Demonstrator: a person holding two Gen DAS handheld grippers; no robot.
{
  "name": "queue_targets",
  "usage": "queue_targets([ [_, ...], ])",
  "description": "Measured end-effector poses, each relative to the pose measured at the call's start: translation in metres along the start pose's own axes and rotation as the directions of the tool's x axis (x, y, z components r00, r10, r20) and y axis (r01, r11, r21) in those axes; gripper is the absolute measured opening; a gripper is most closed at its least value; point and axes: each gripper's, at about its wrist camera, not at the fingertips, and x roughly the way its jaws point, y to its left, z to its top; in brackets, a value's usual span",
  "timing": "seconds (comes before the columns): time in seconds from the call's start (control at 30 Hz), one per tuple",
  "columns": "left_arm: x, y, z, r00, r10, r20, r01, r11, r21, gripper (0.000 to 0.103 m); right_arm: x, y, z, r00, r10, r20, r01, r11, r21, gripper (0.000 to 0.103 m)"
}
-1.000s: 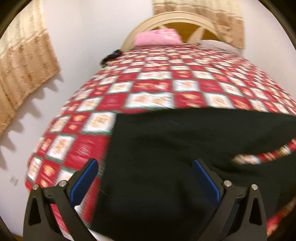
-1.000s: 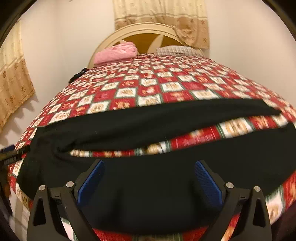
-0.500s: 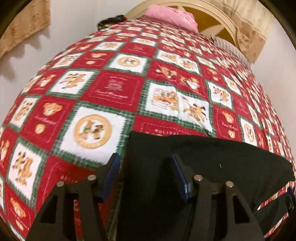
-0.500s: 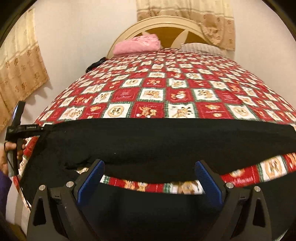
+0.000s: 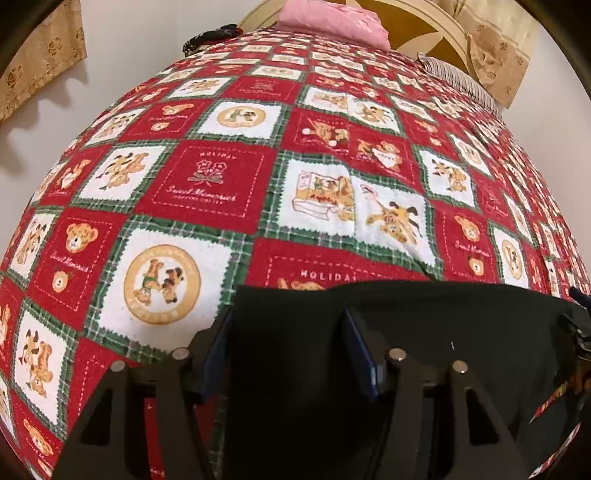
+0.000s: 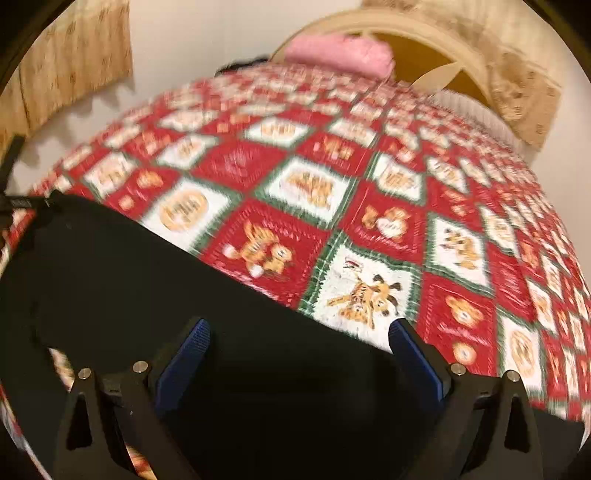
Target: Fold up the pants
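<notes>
The black pants [image 5: 424, 332] lie across the near end of a bed with a red, white and green patchwork quilt [image 5: 258, 177]. My left gripper [image 5: 291, 332] is low over the pants' left end; its blue fingers stand narrowed around a raised bunch of black cloth. In the right wrist view the pants [image 6: 110, 280] run from the left edge to the lower right. My right gripper [image 6: 299, 343] hovers over them with its jaws wide apart and nothing between them. The view is blurred.
A pink pillow [image 5: 332, 18] and a striped pillow [image 5: 454, 74] lie by the cream headboard [image 5: 443, 33]. A dark object [image 5: 210, 37] sits at the bed's far left edge. Curtains [image 5: 40, 55] hang on the white walls.
My left gripper dropped to the pants' left end and its jaws narrowed onto the cloth. My right gripper moved forward and tilted over the pants, still wide open.
</notes>
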Motion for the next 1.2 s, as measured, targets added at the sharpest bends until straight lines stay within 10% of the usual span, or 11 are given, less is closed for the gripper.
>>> queue_targets([
  [0.1,0.002,-0.005,0.001,1.000,0.024,0.011,-0.024,0.999,0.023,0.061,0.013,-0.003,0.001,0.998,0.055,-0.031,-0.055,0.998,-0.010,0.082],
  [0.13,0.003,-0.007,0.002,0.999,0.030,0.013,-0.030,0.999,0.033,0.061,0.012,-0.005,0.002,0.992,0.121,-0.039,-0.121,0.993,0.003,0.062],
  [0.33,-0.001,-0.016,0.007,0.999,-0.027,0.016,0.027,0.998,0.049,0.015,-0.015,-0.009,0.004,0.990,0.136,-0.021,-0.135,0.990,0.050,0.007],
  [0.5,-0.047,-0.020,0.005,0.987,-0.044,0.152,0.037,0.998,0.050,0.015,-0.094,0.000,0.002,0.973,0.150,0.176,-0.164,0.984,0.071,0.004],
  [0.67,-0.124,-0.013,-0.027,0.932,-0.131,0.339,0.122,0.991,0.048,0.016,-0.188,0.026,-0.037,0.918,0.160,0.362,-0.176,0.984,0.011,0.001],
  [0.83,-0.157,-0.008,-0.080,0.862,-0.212,0.461,0.196,0.977,0.082,0.017,-0.209,0.050,-0.092,0.904,0.236,0.357,-0.260,0.965,0.021,0.001],
  [0.97,-0.154,-0.015,-0.103,0.852,-0.176,0.493,0.160,0.984,0.076,0.017,-0.195,0.054,-0.115,0.899,0.245,0.364,-0.302,0.947,0.110,0.001],
  [1.2,-0.169,-0.021,-0.159,0.785,-0.153,0.600,0.124,0.988,0.091,0.017,-0.140,0.014,-0.134,0.845,0.404,0.351,-0.529,0.731,0.432,0.004],
])
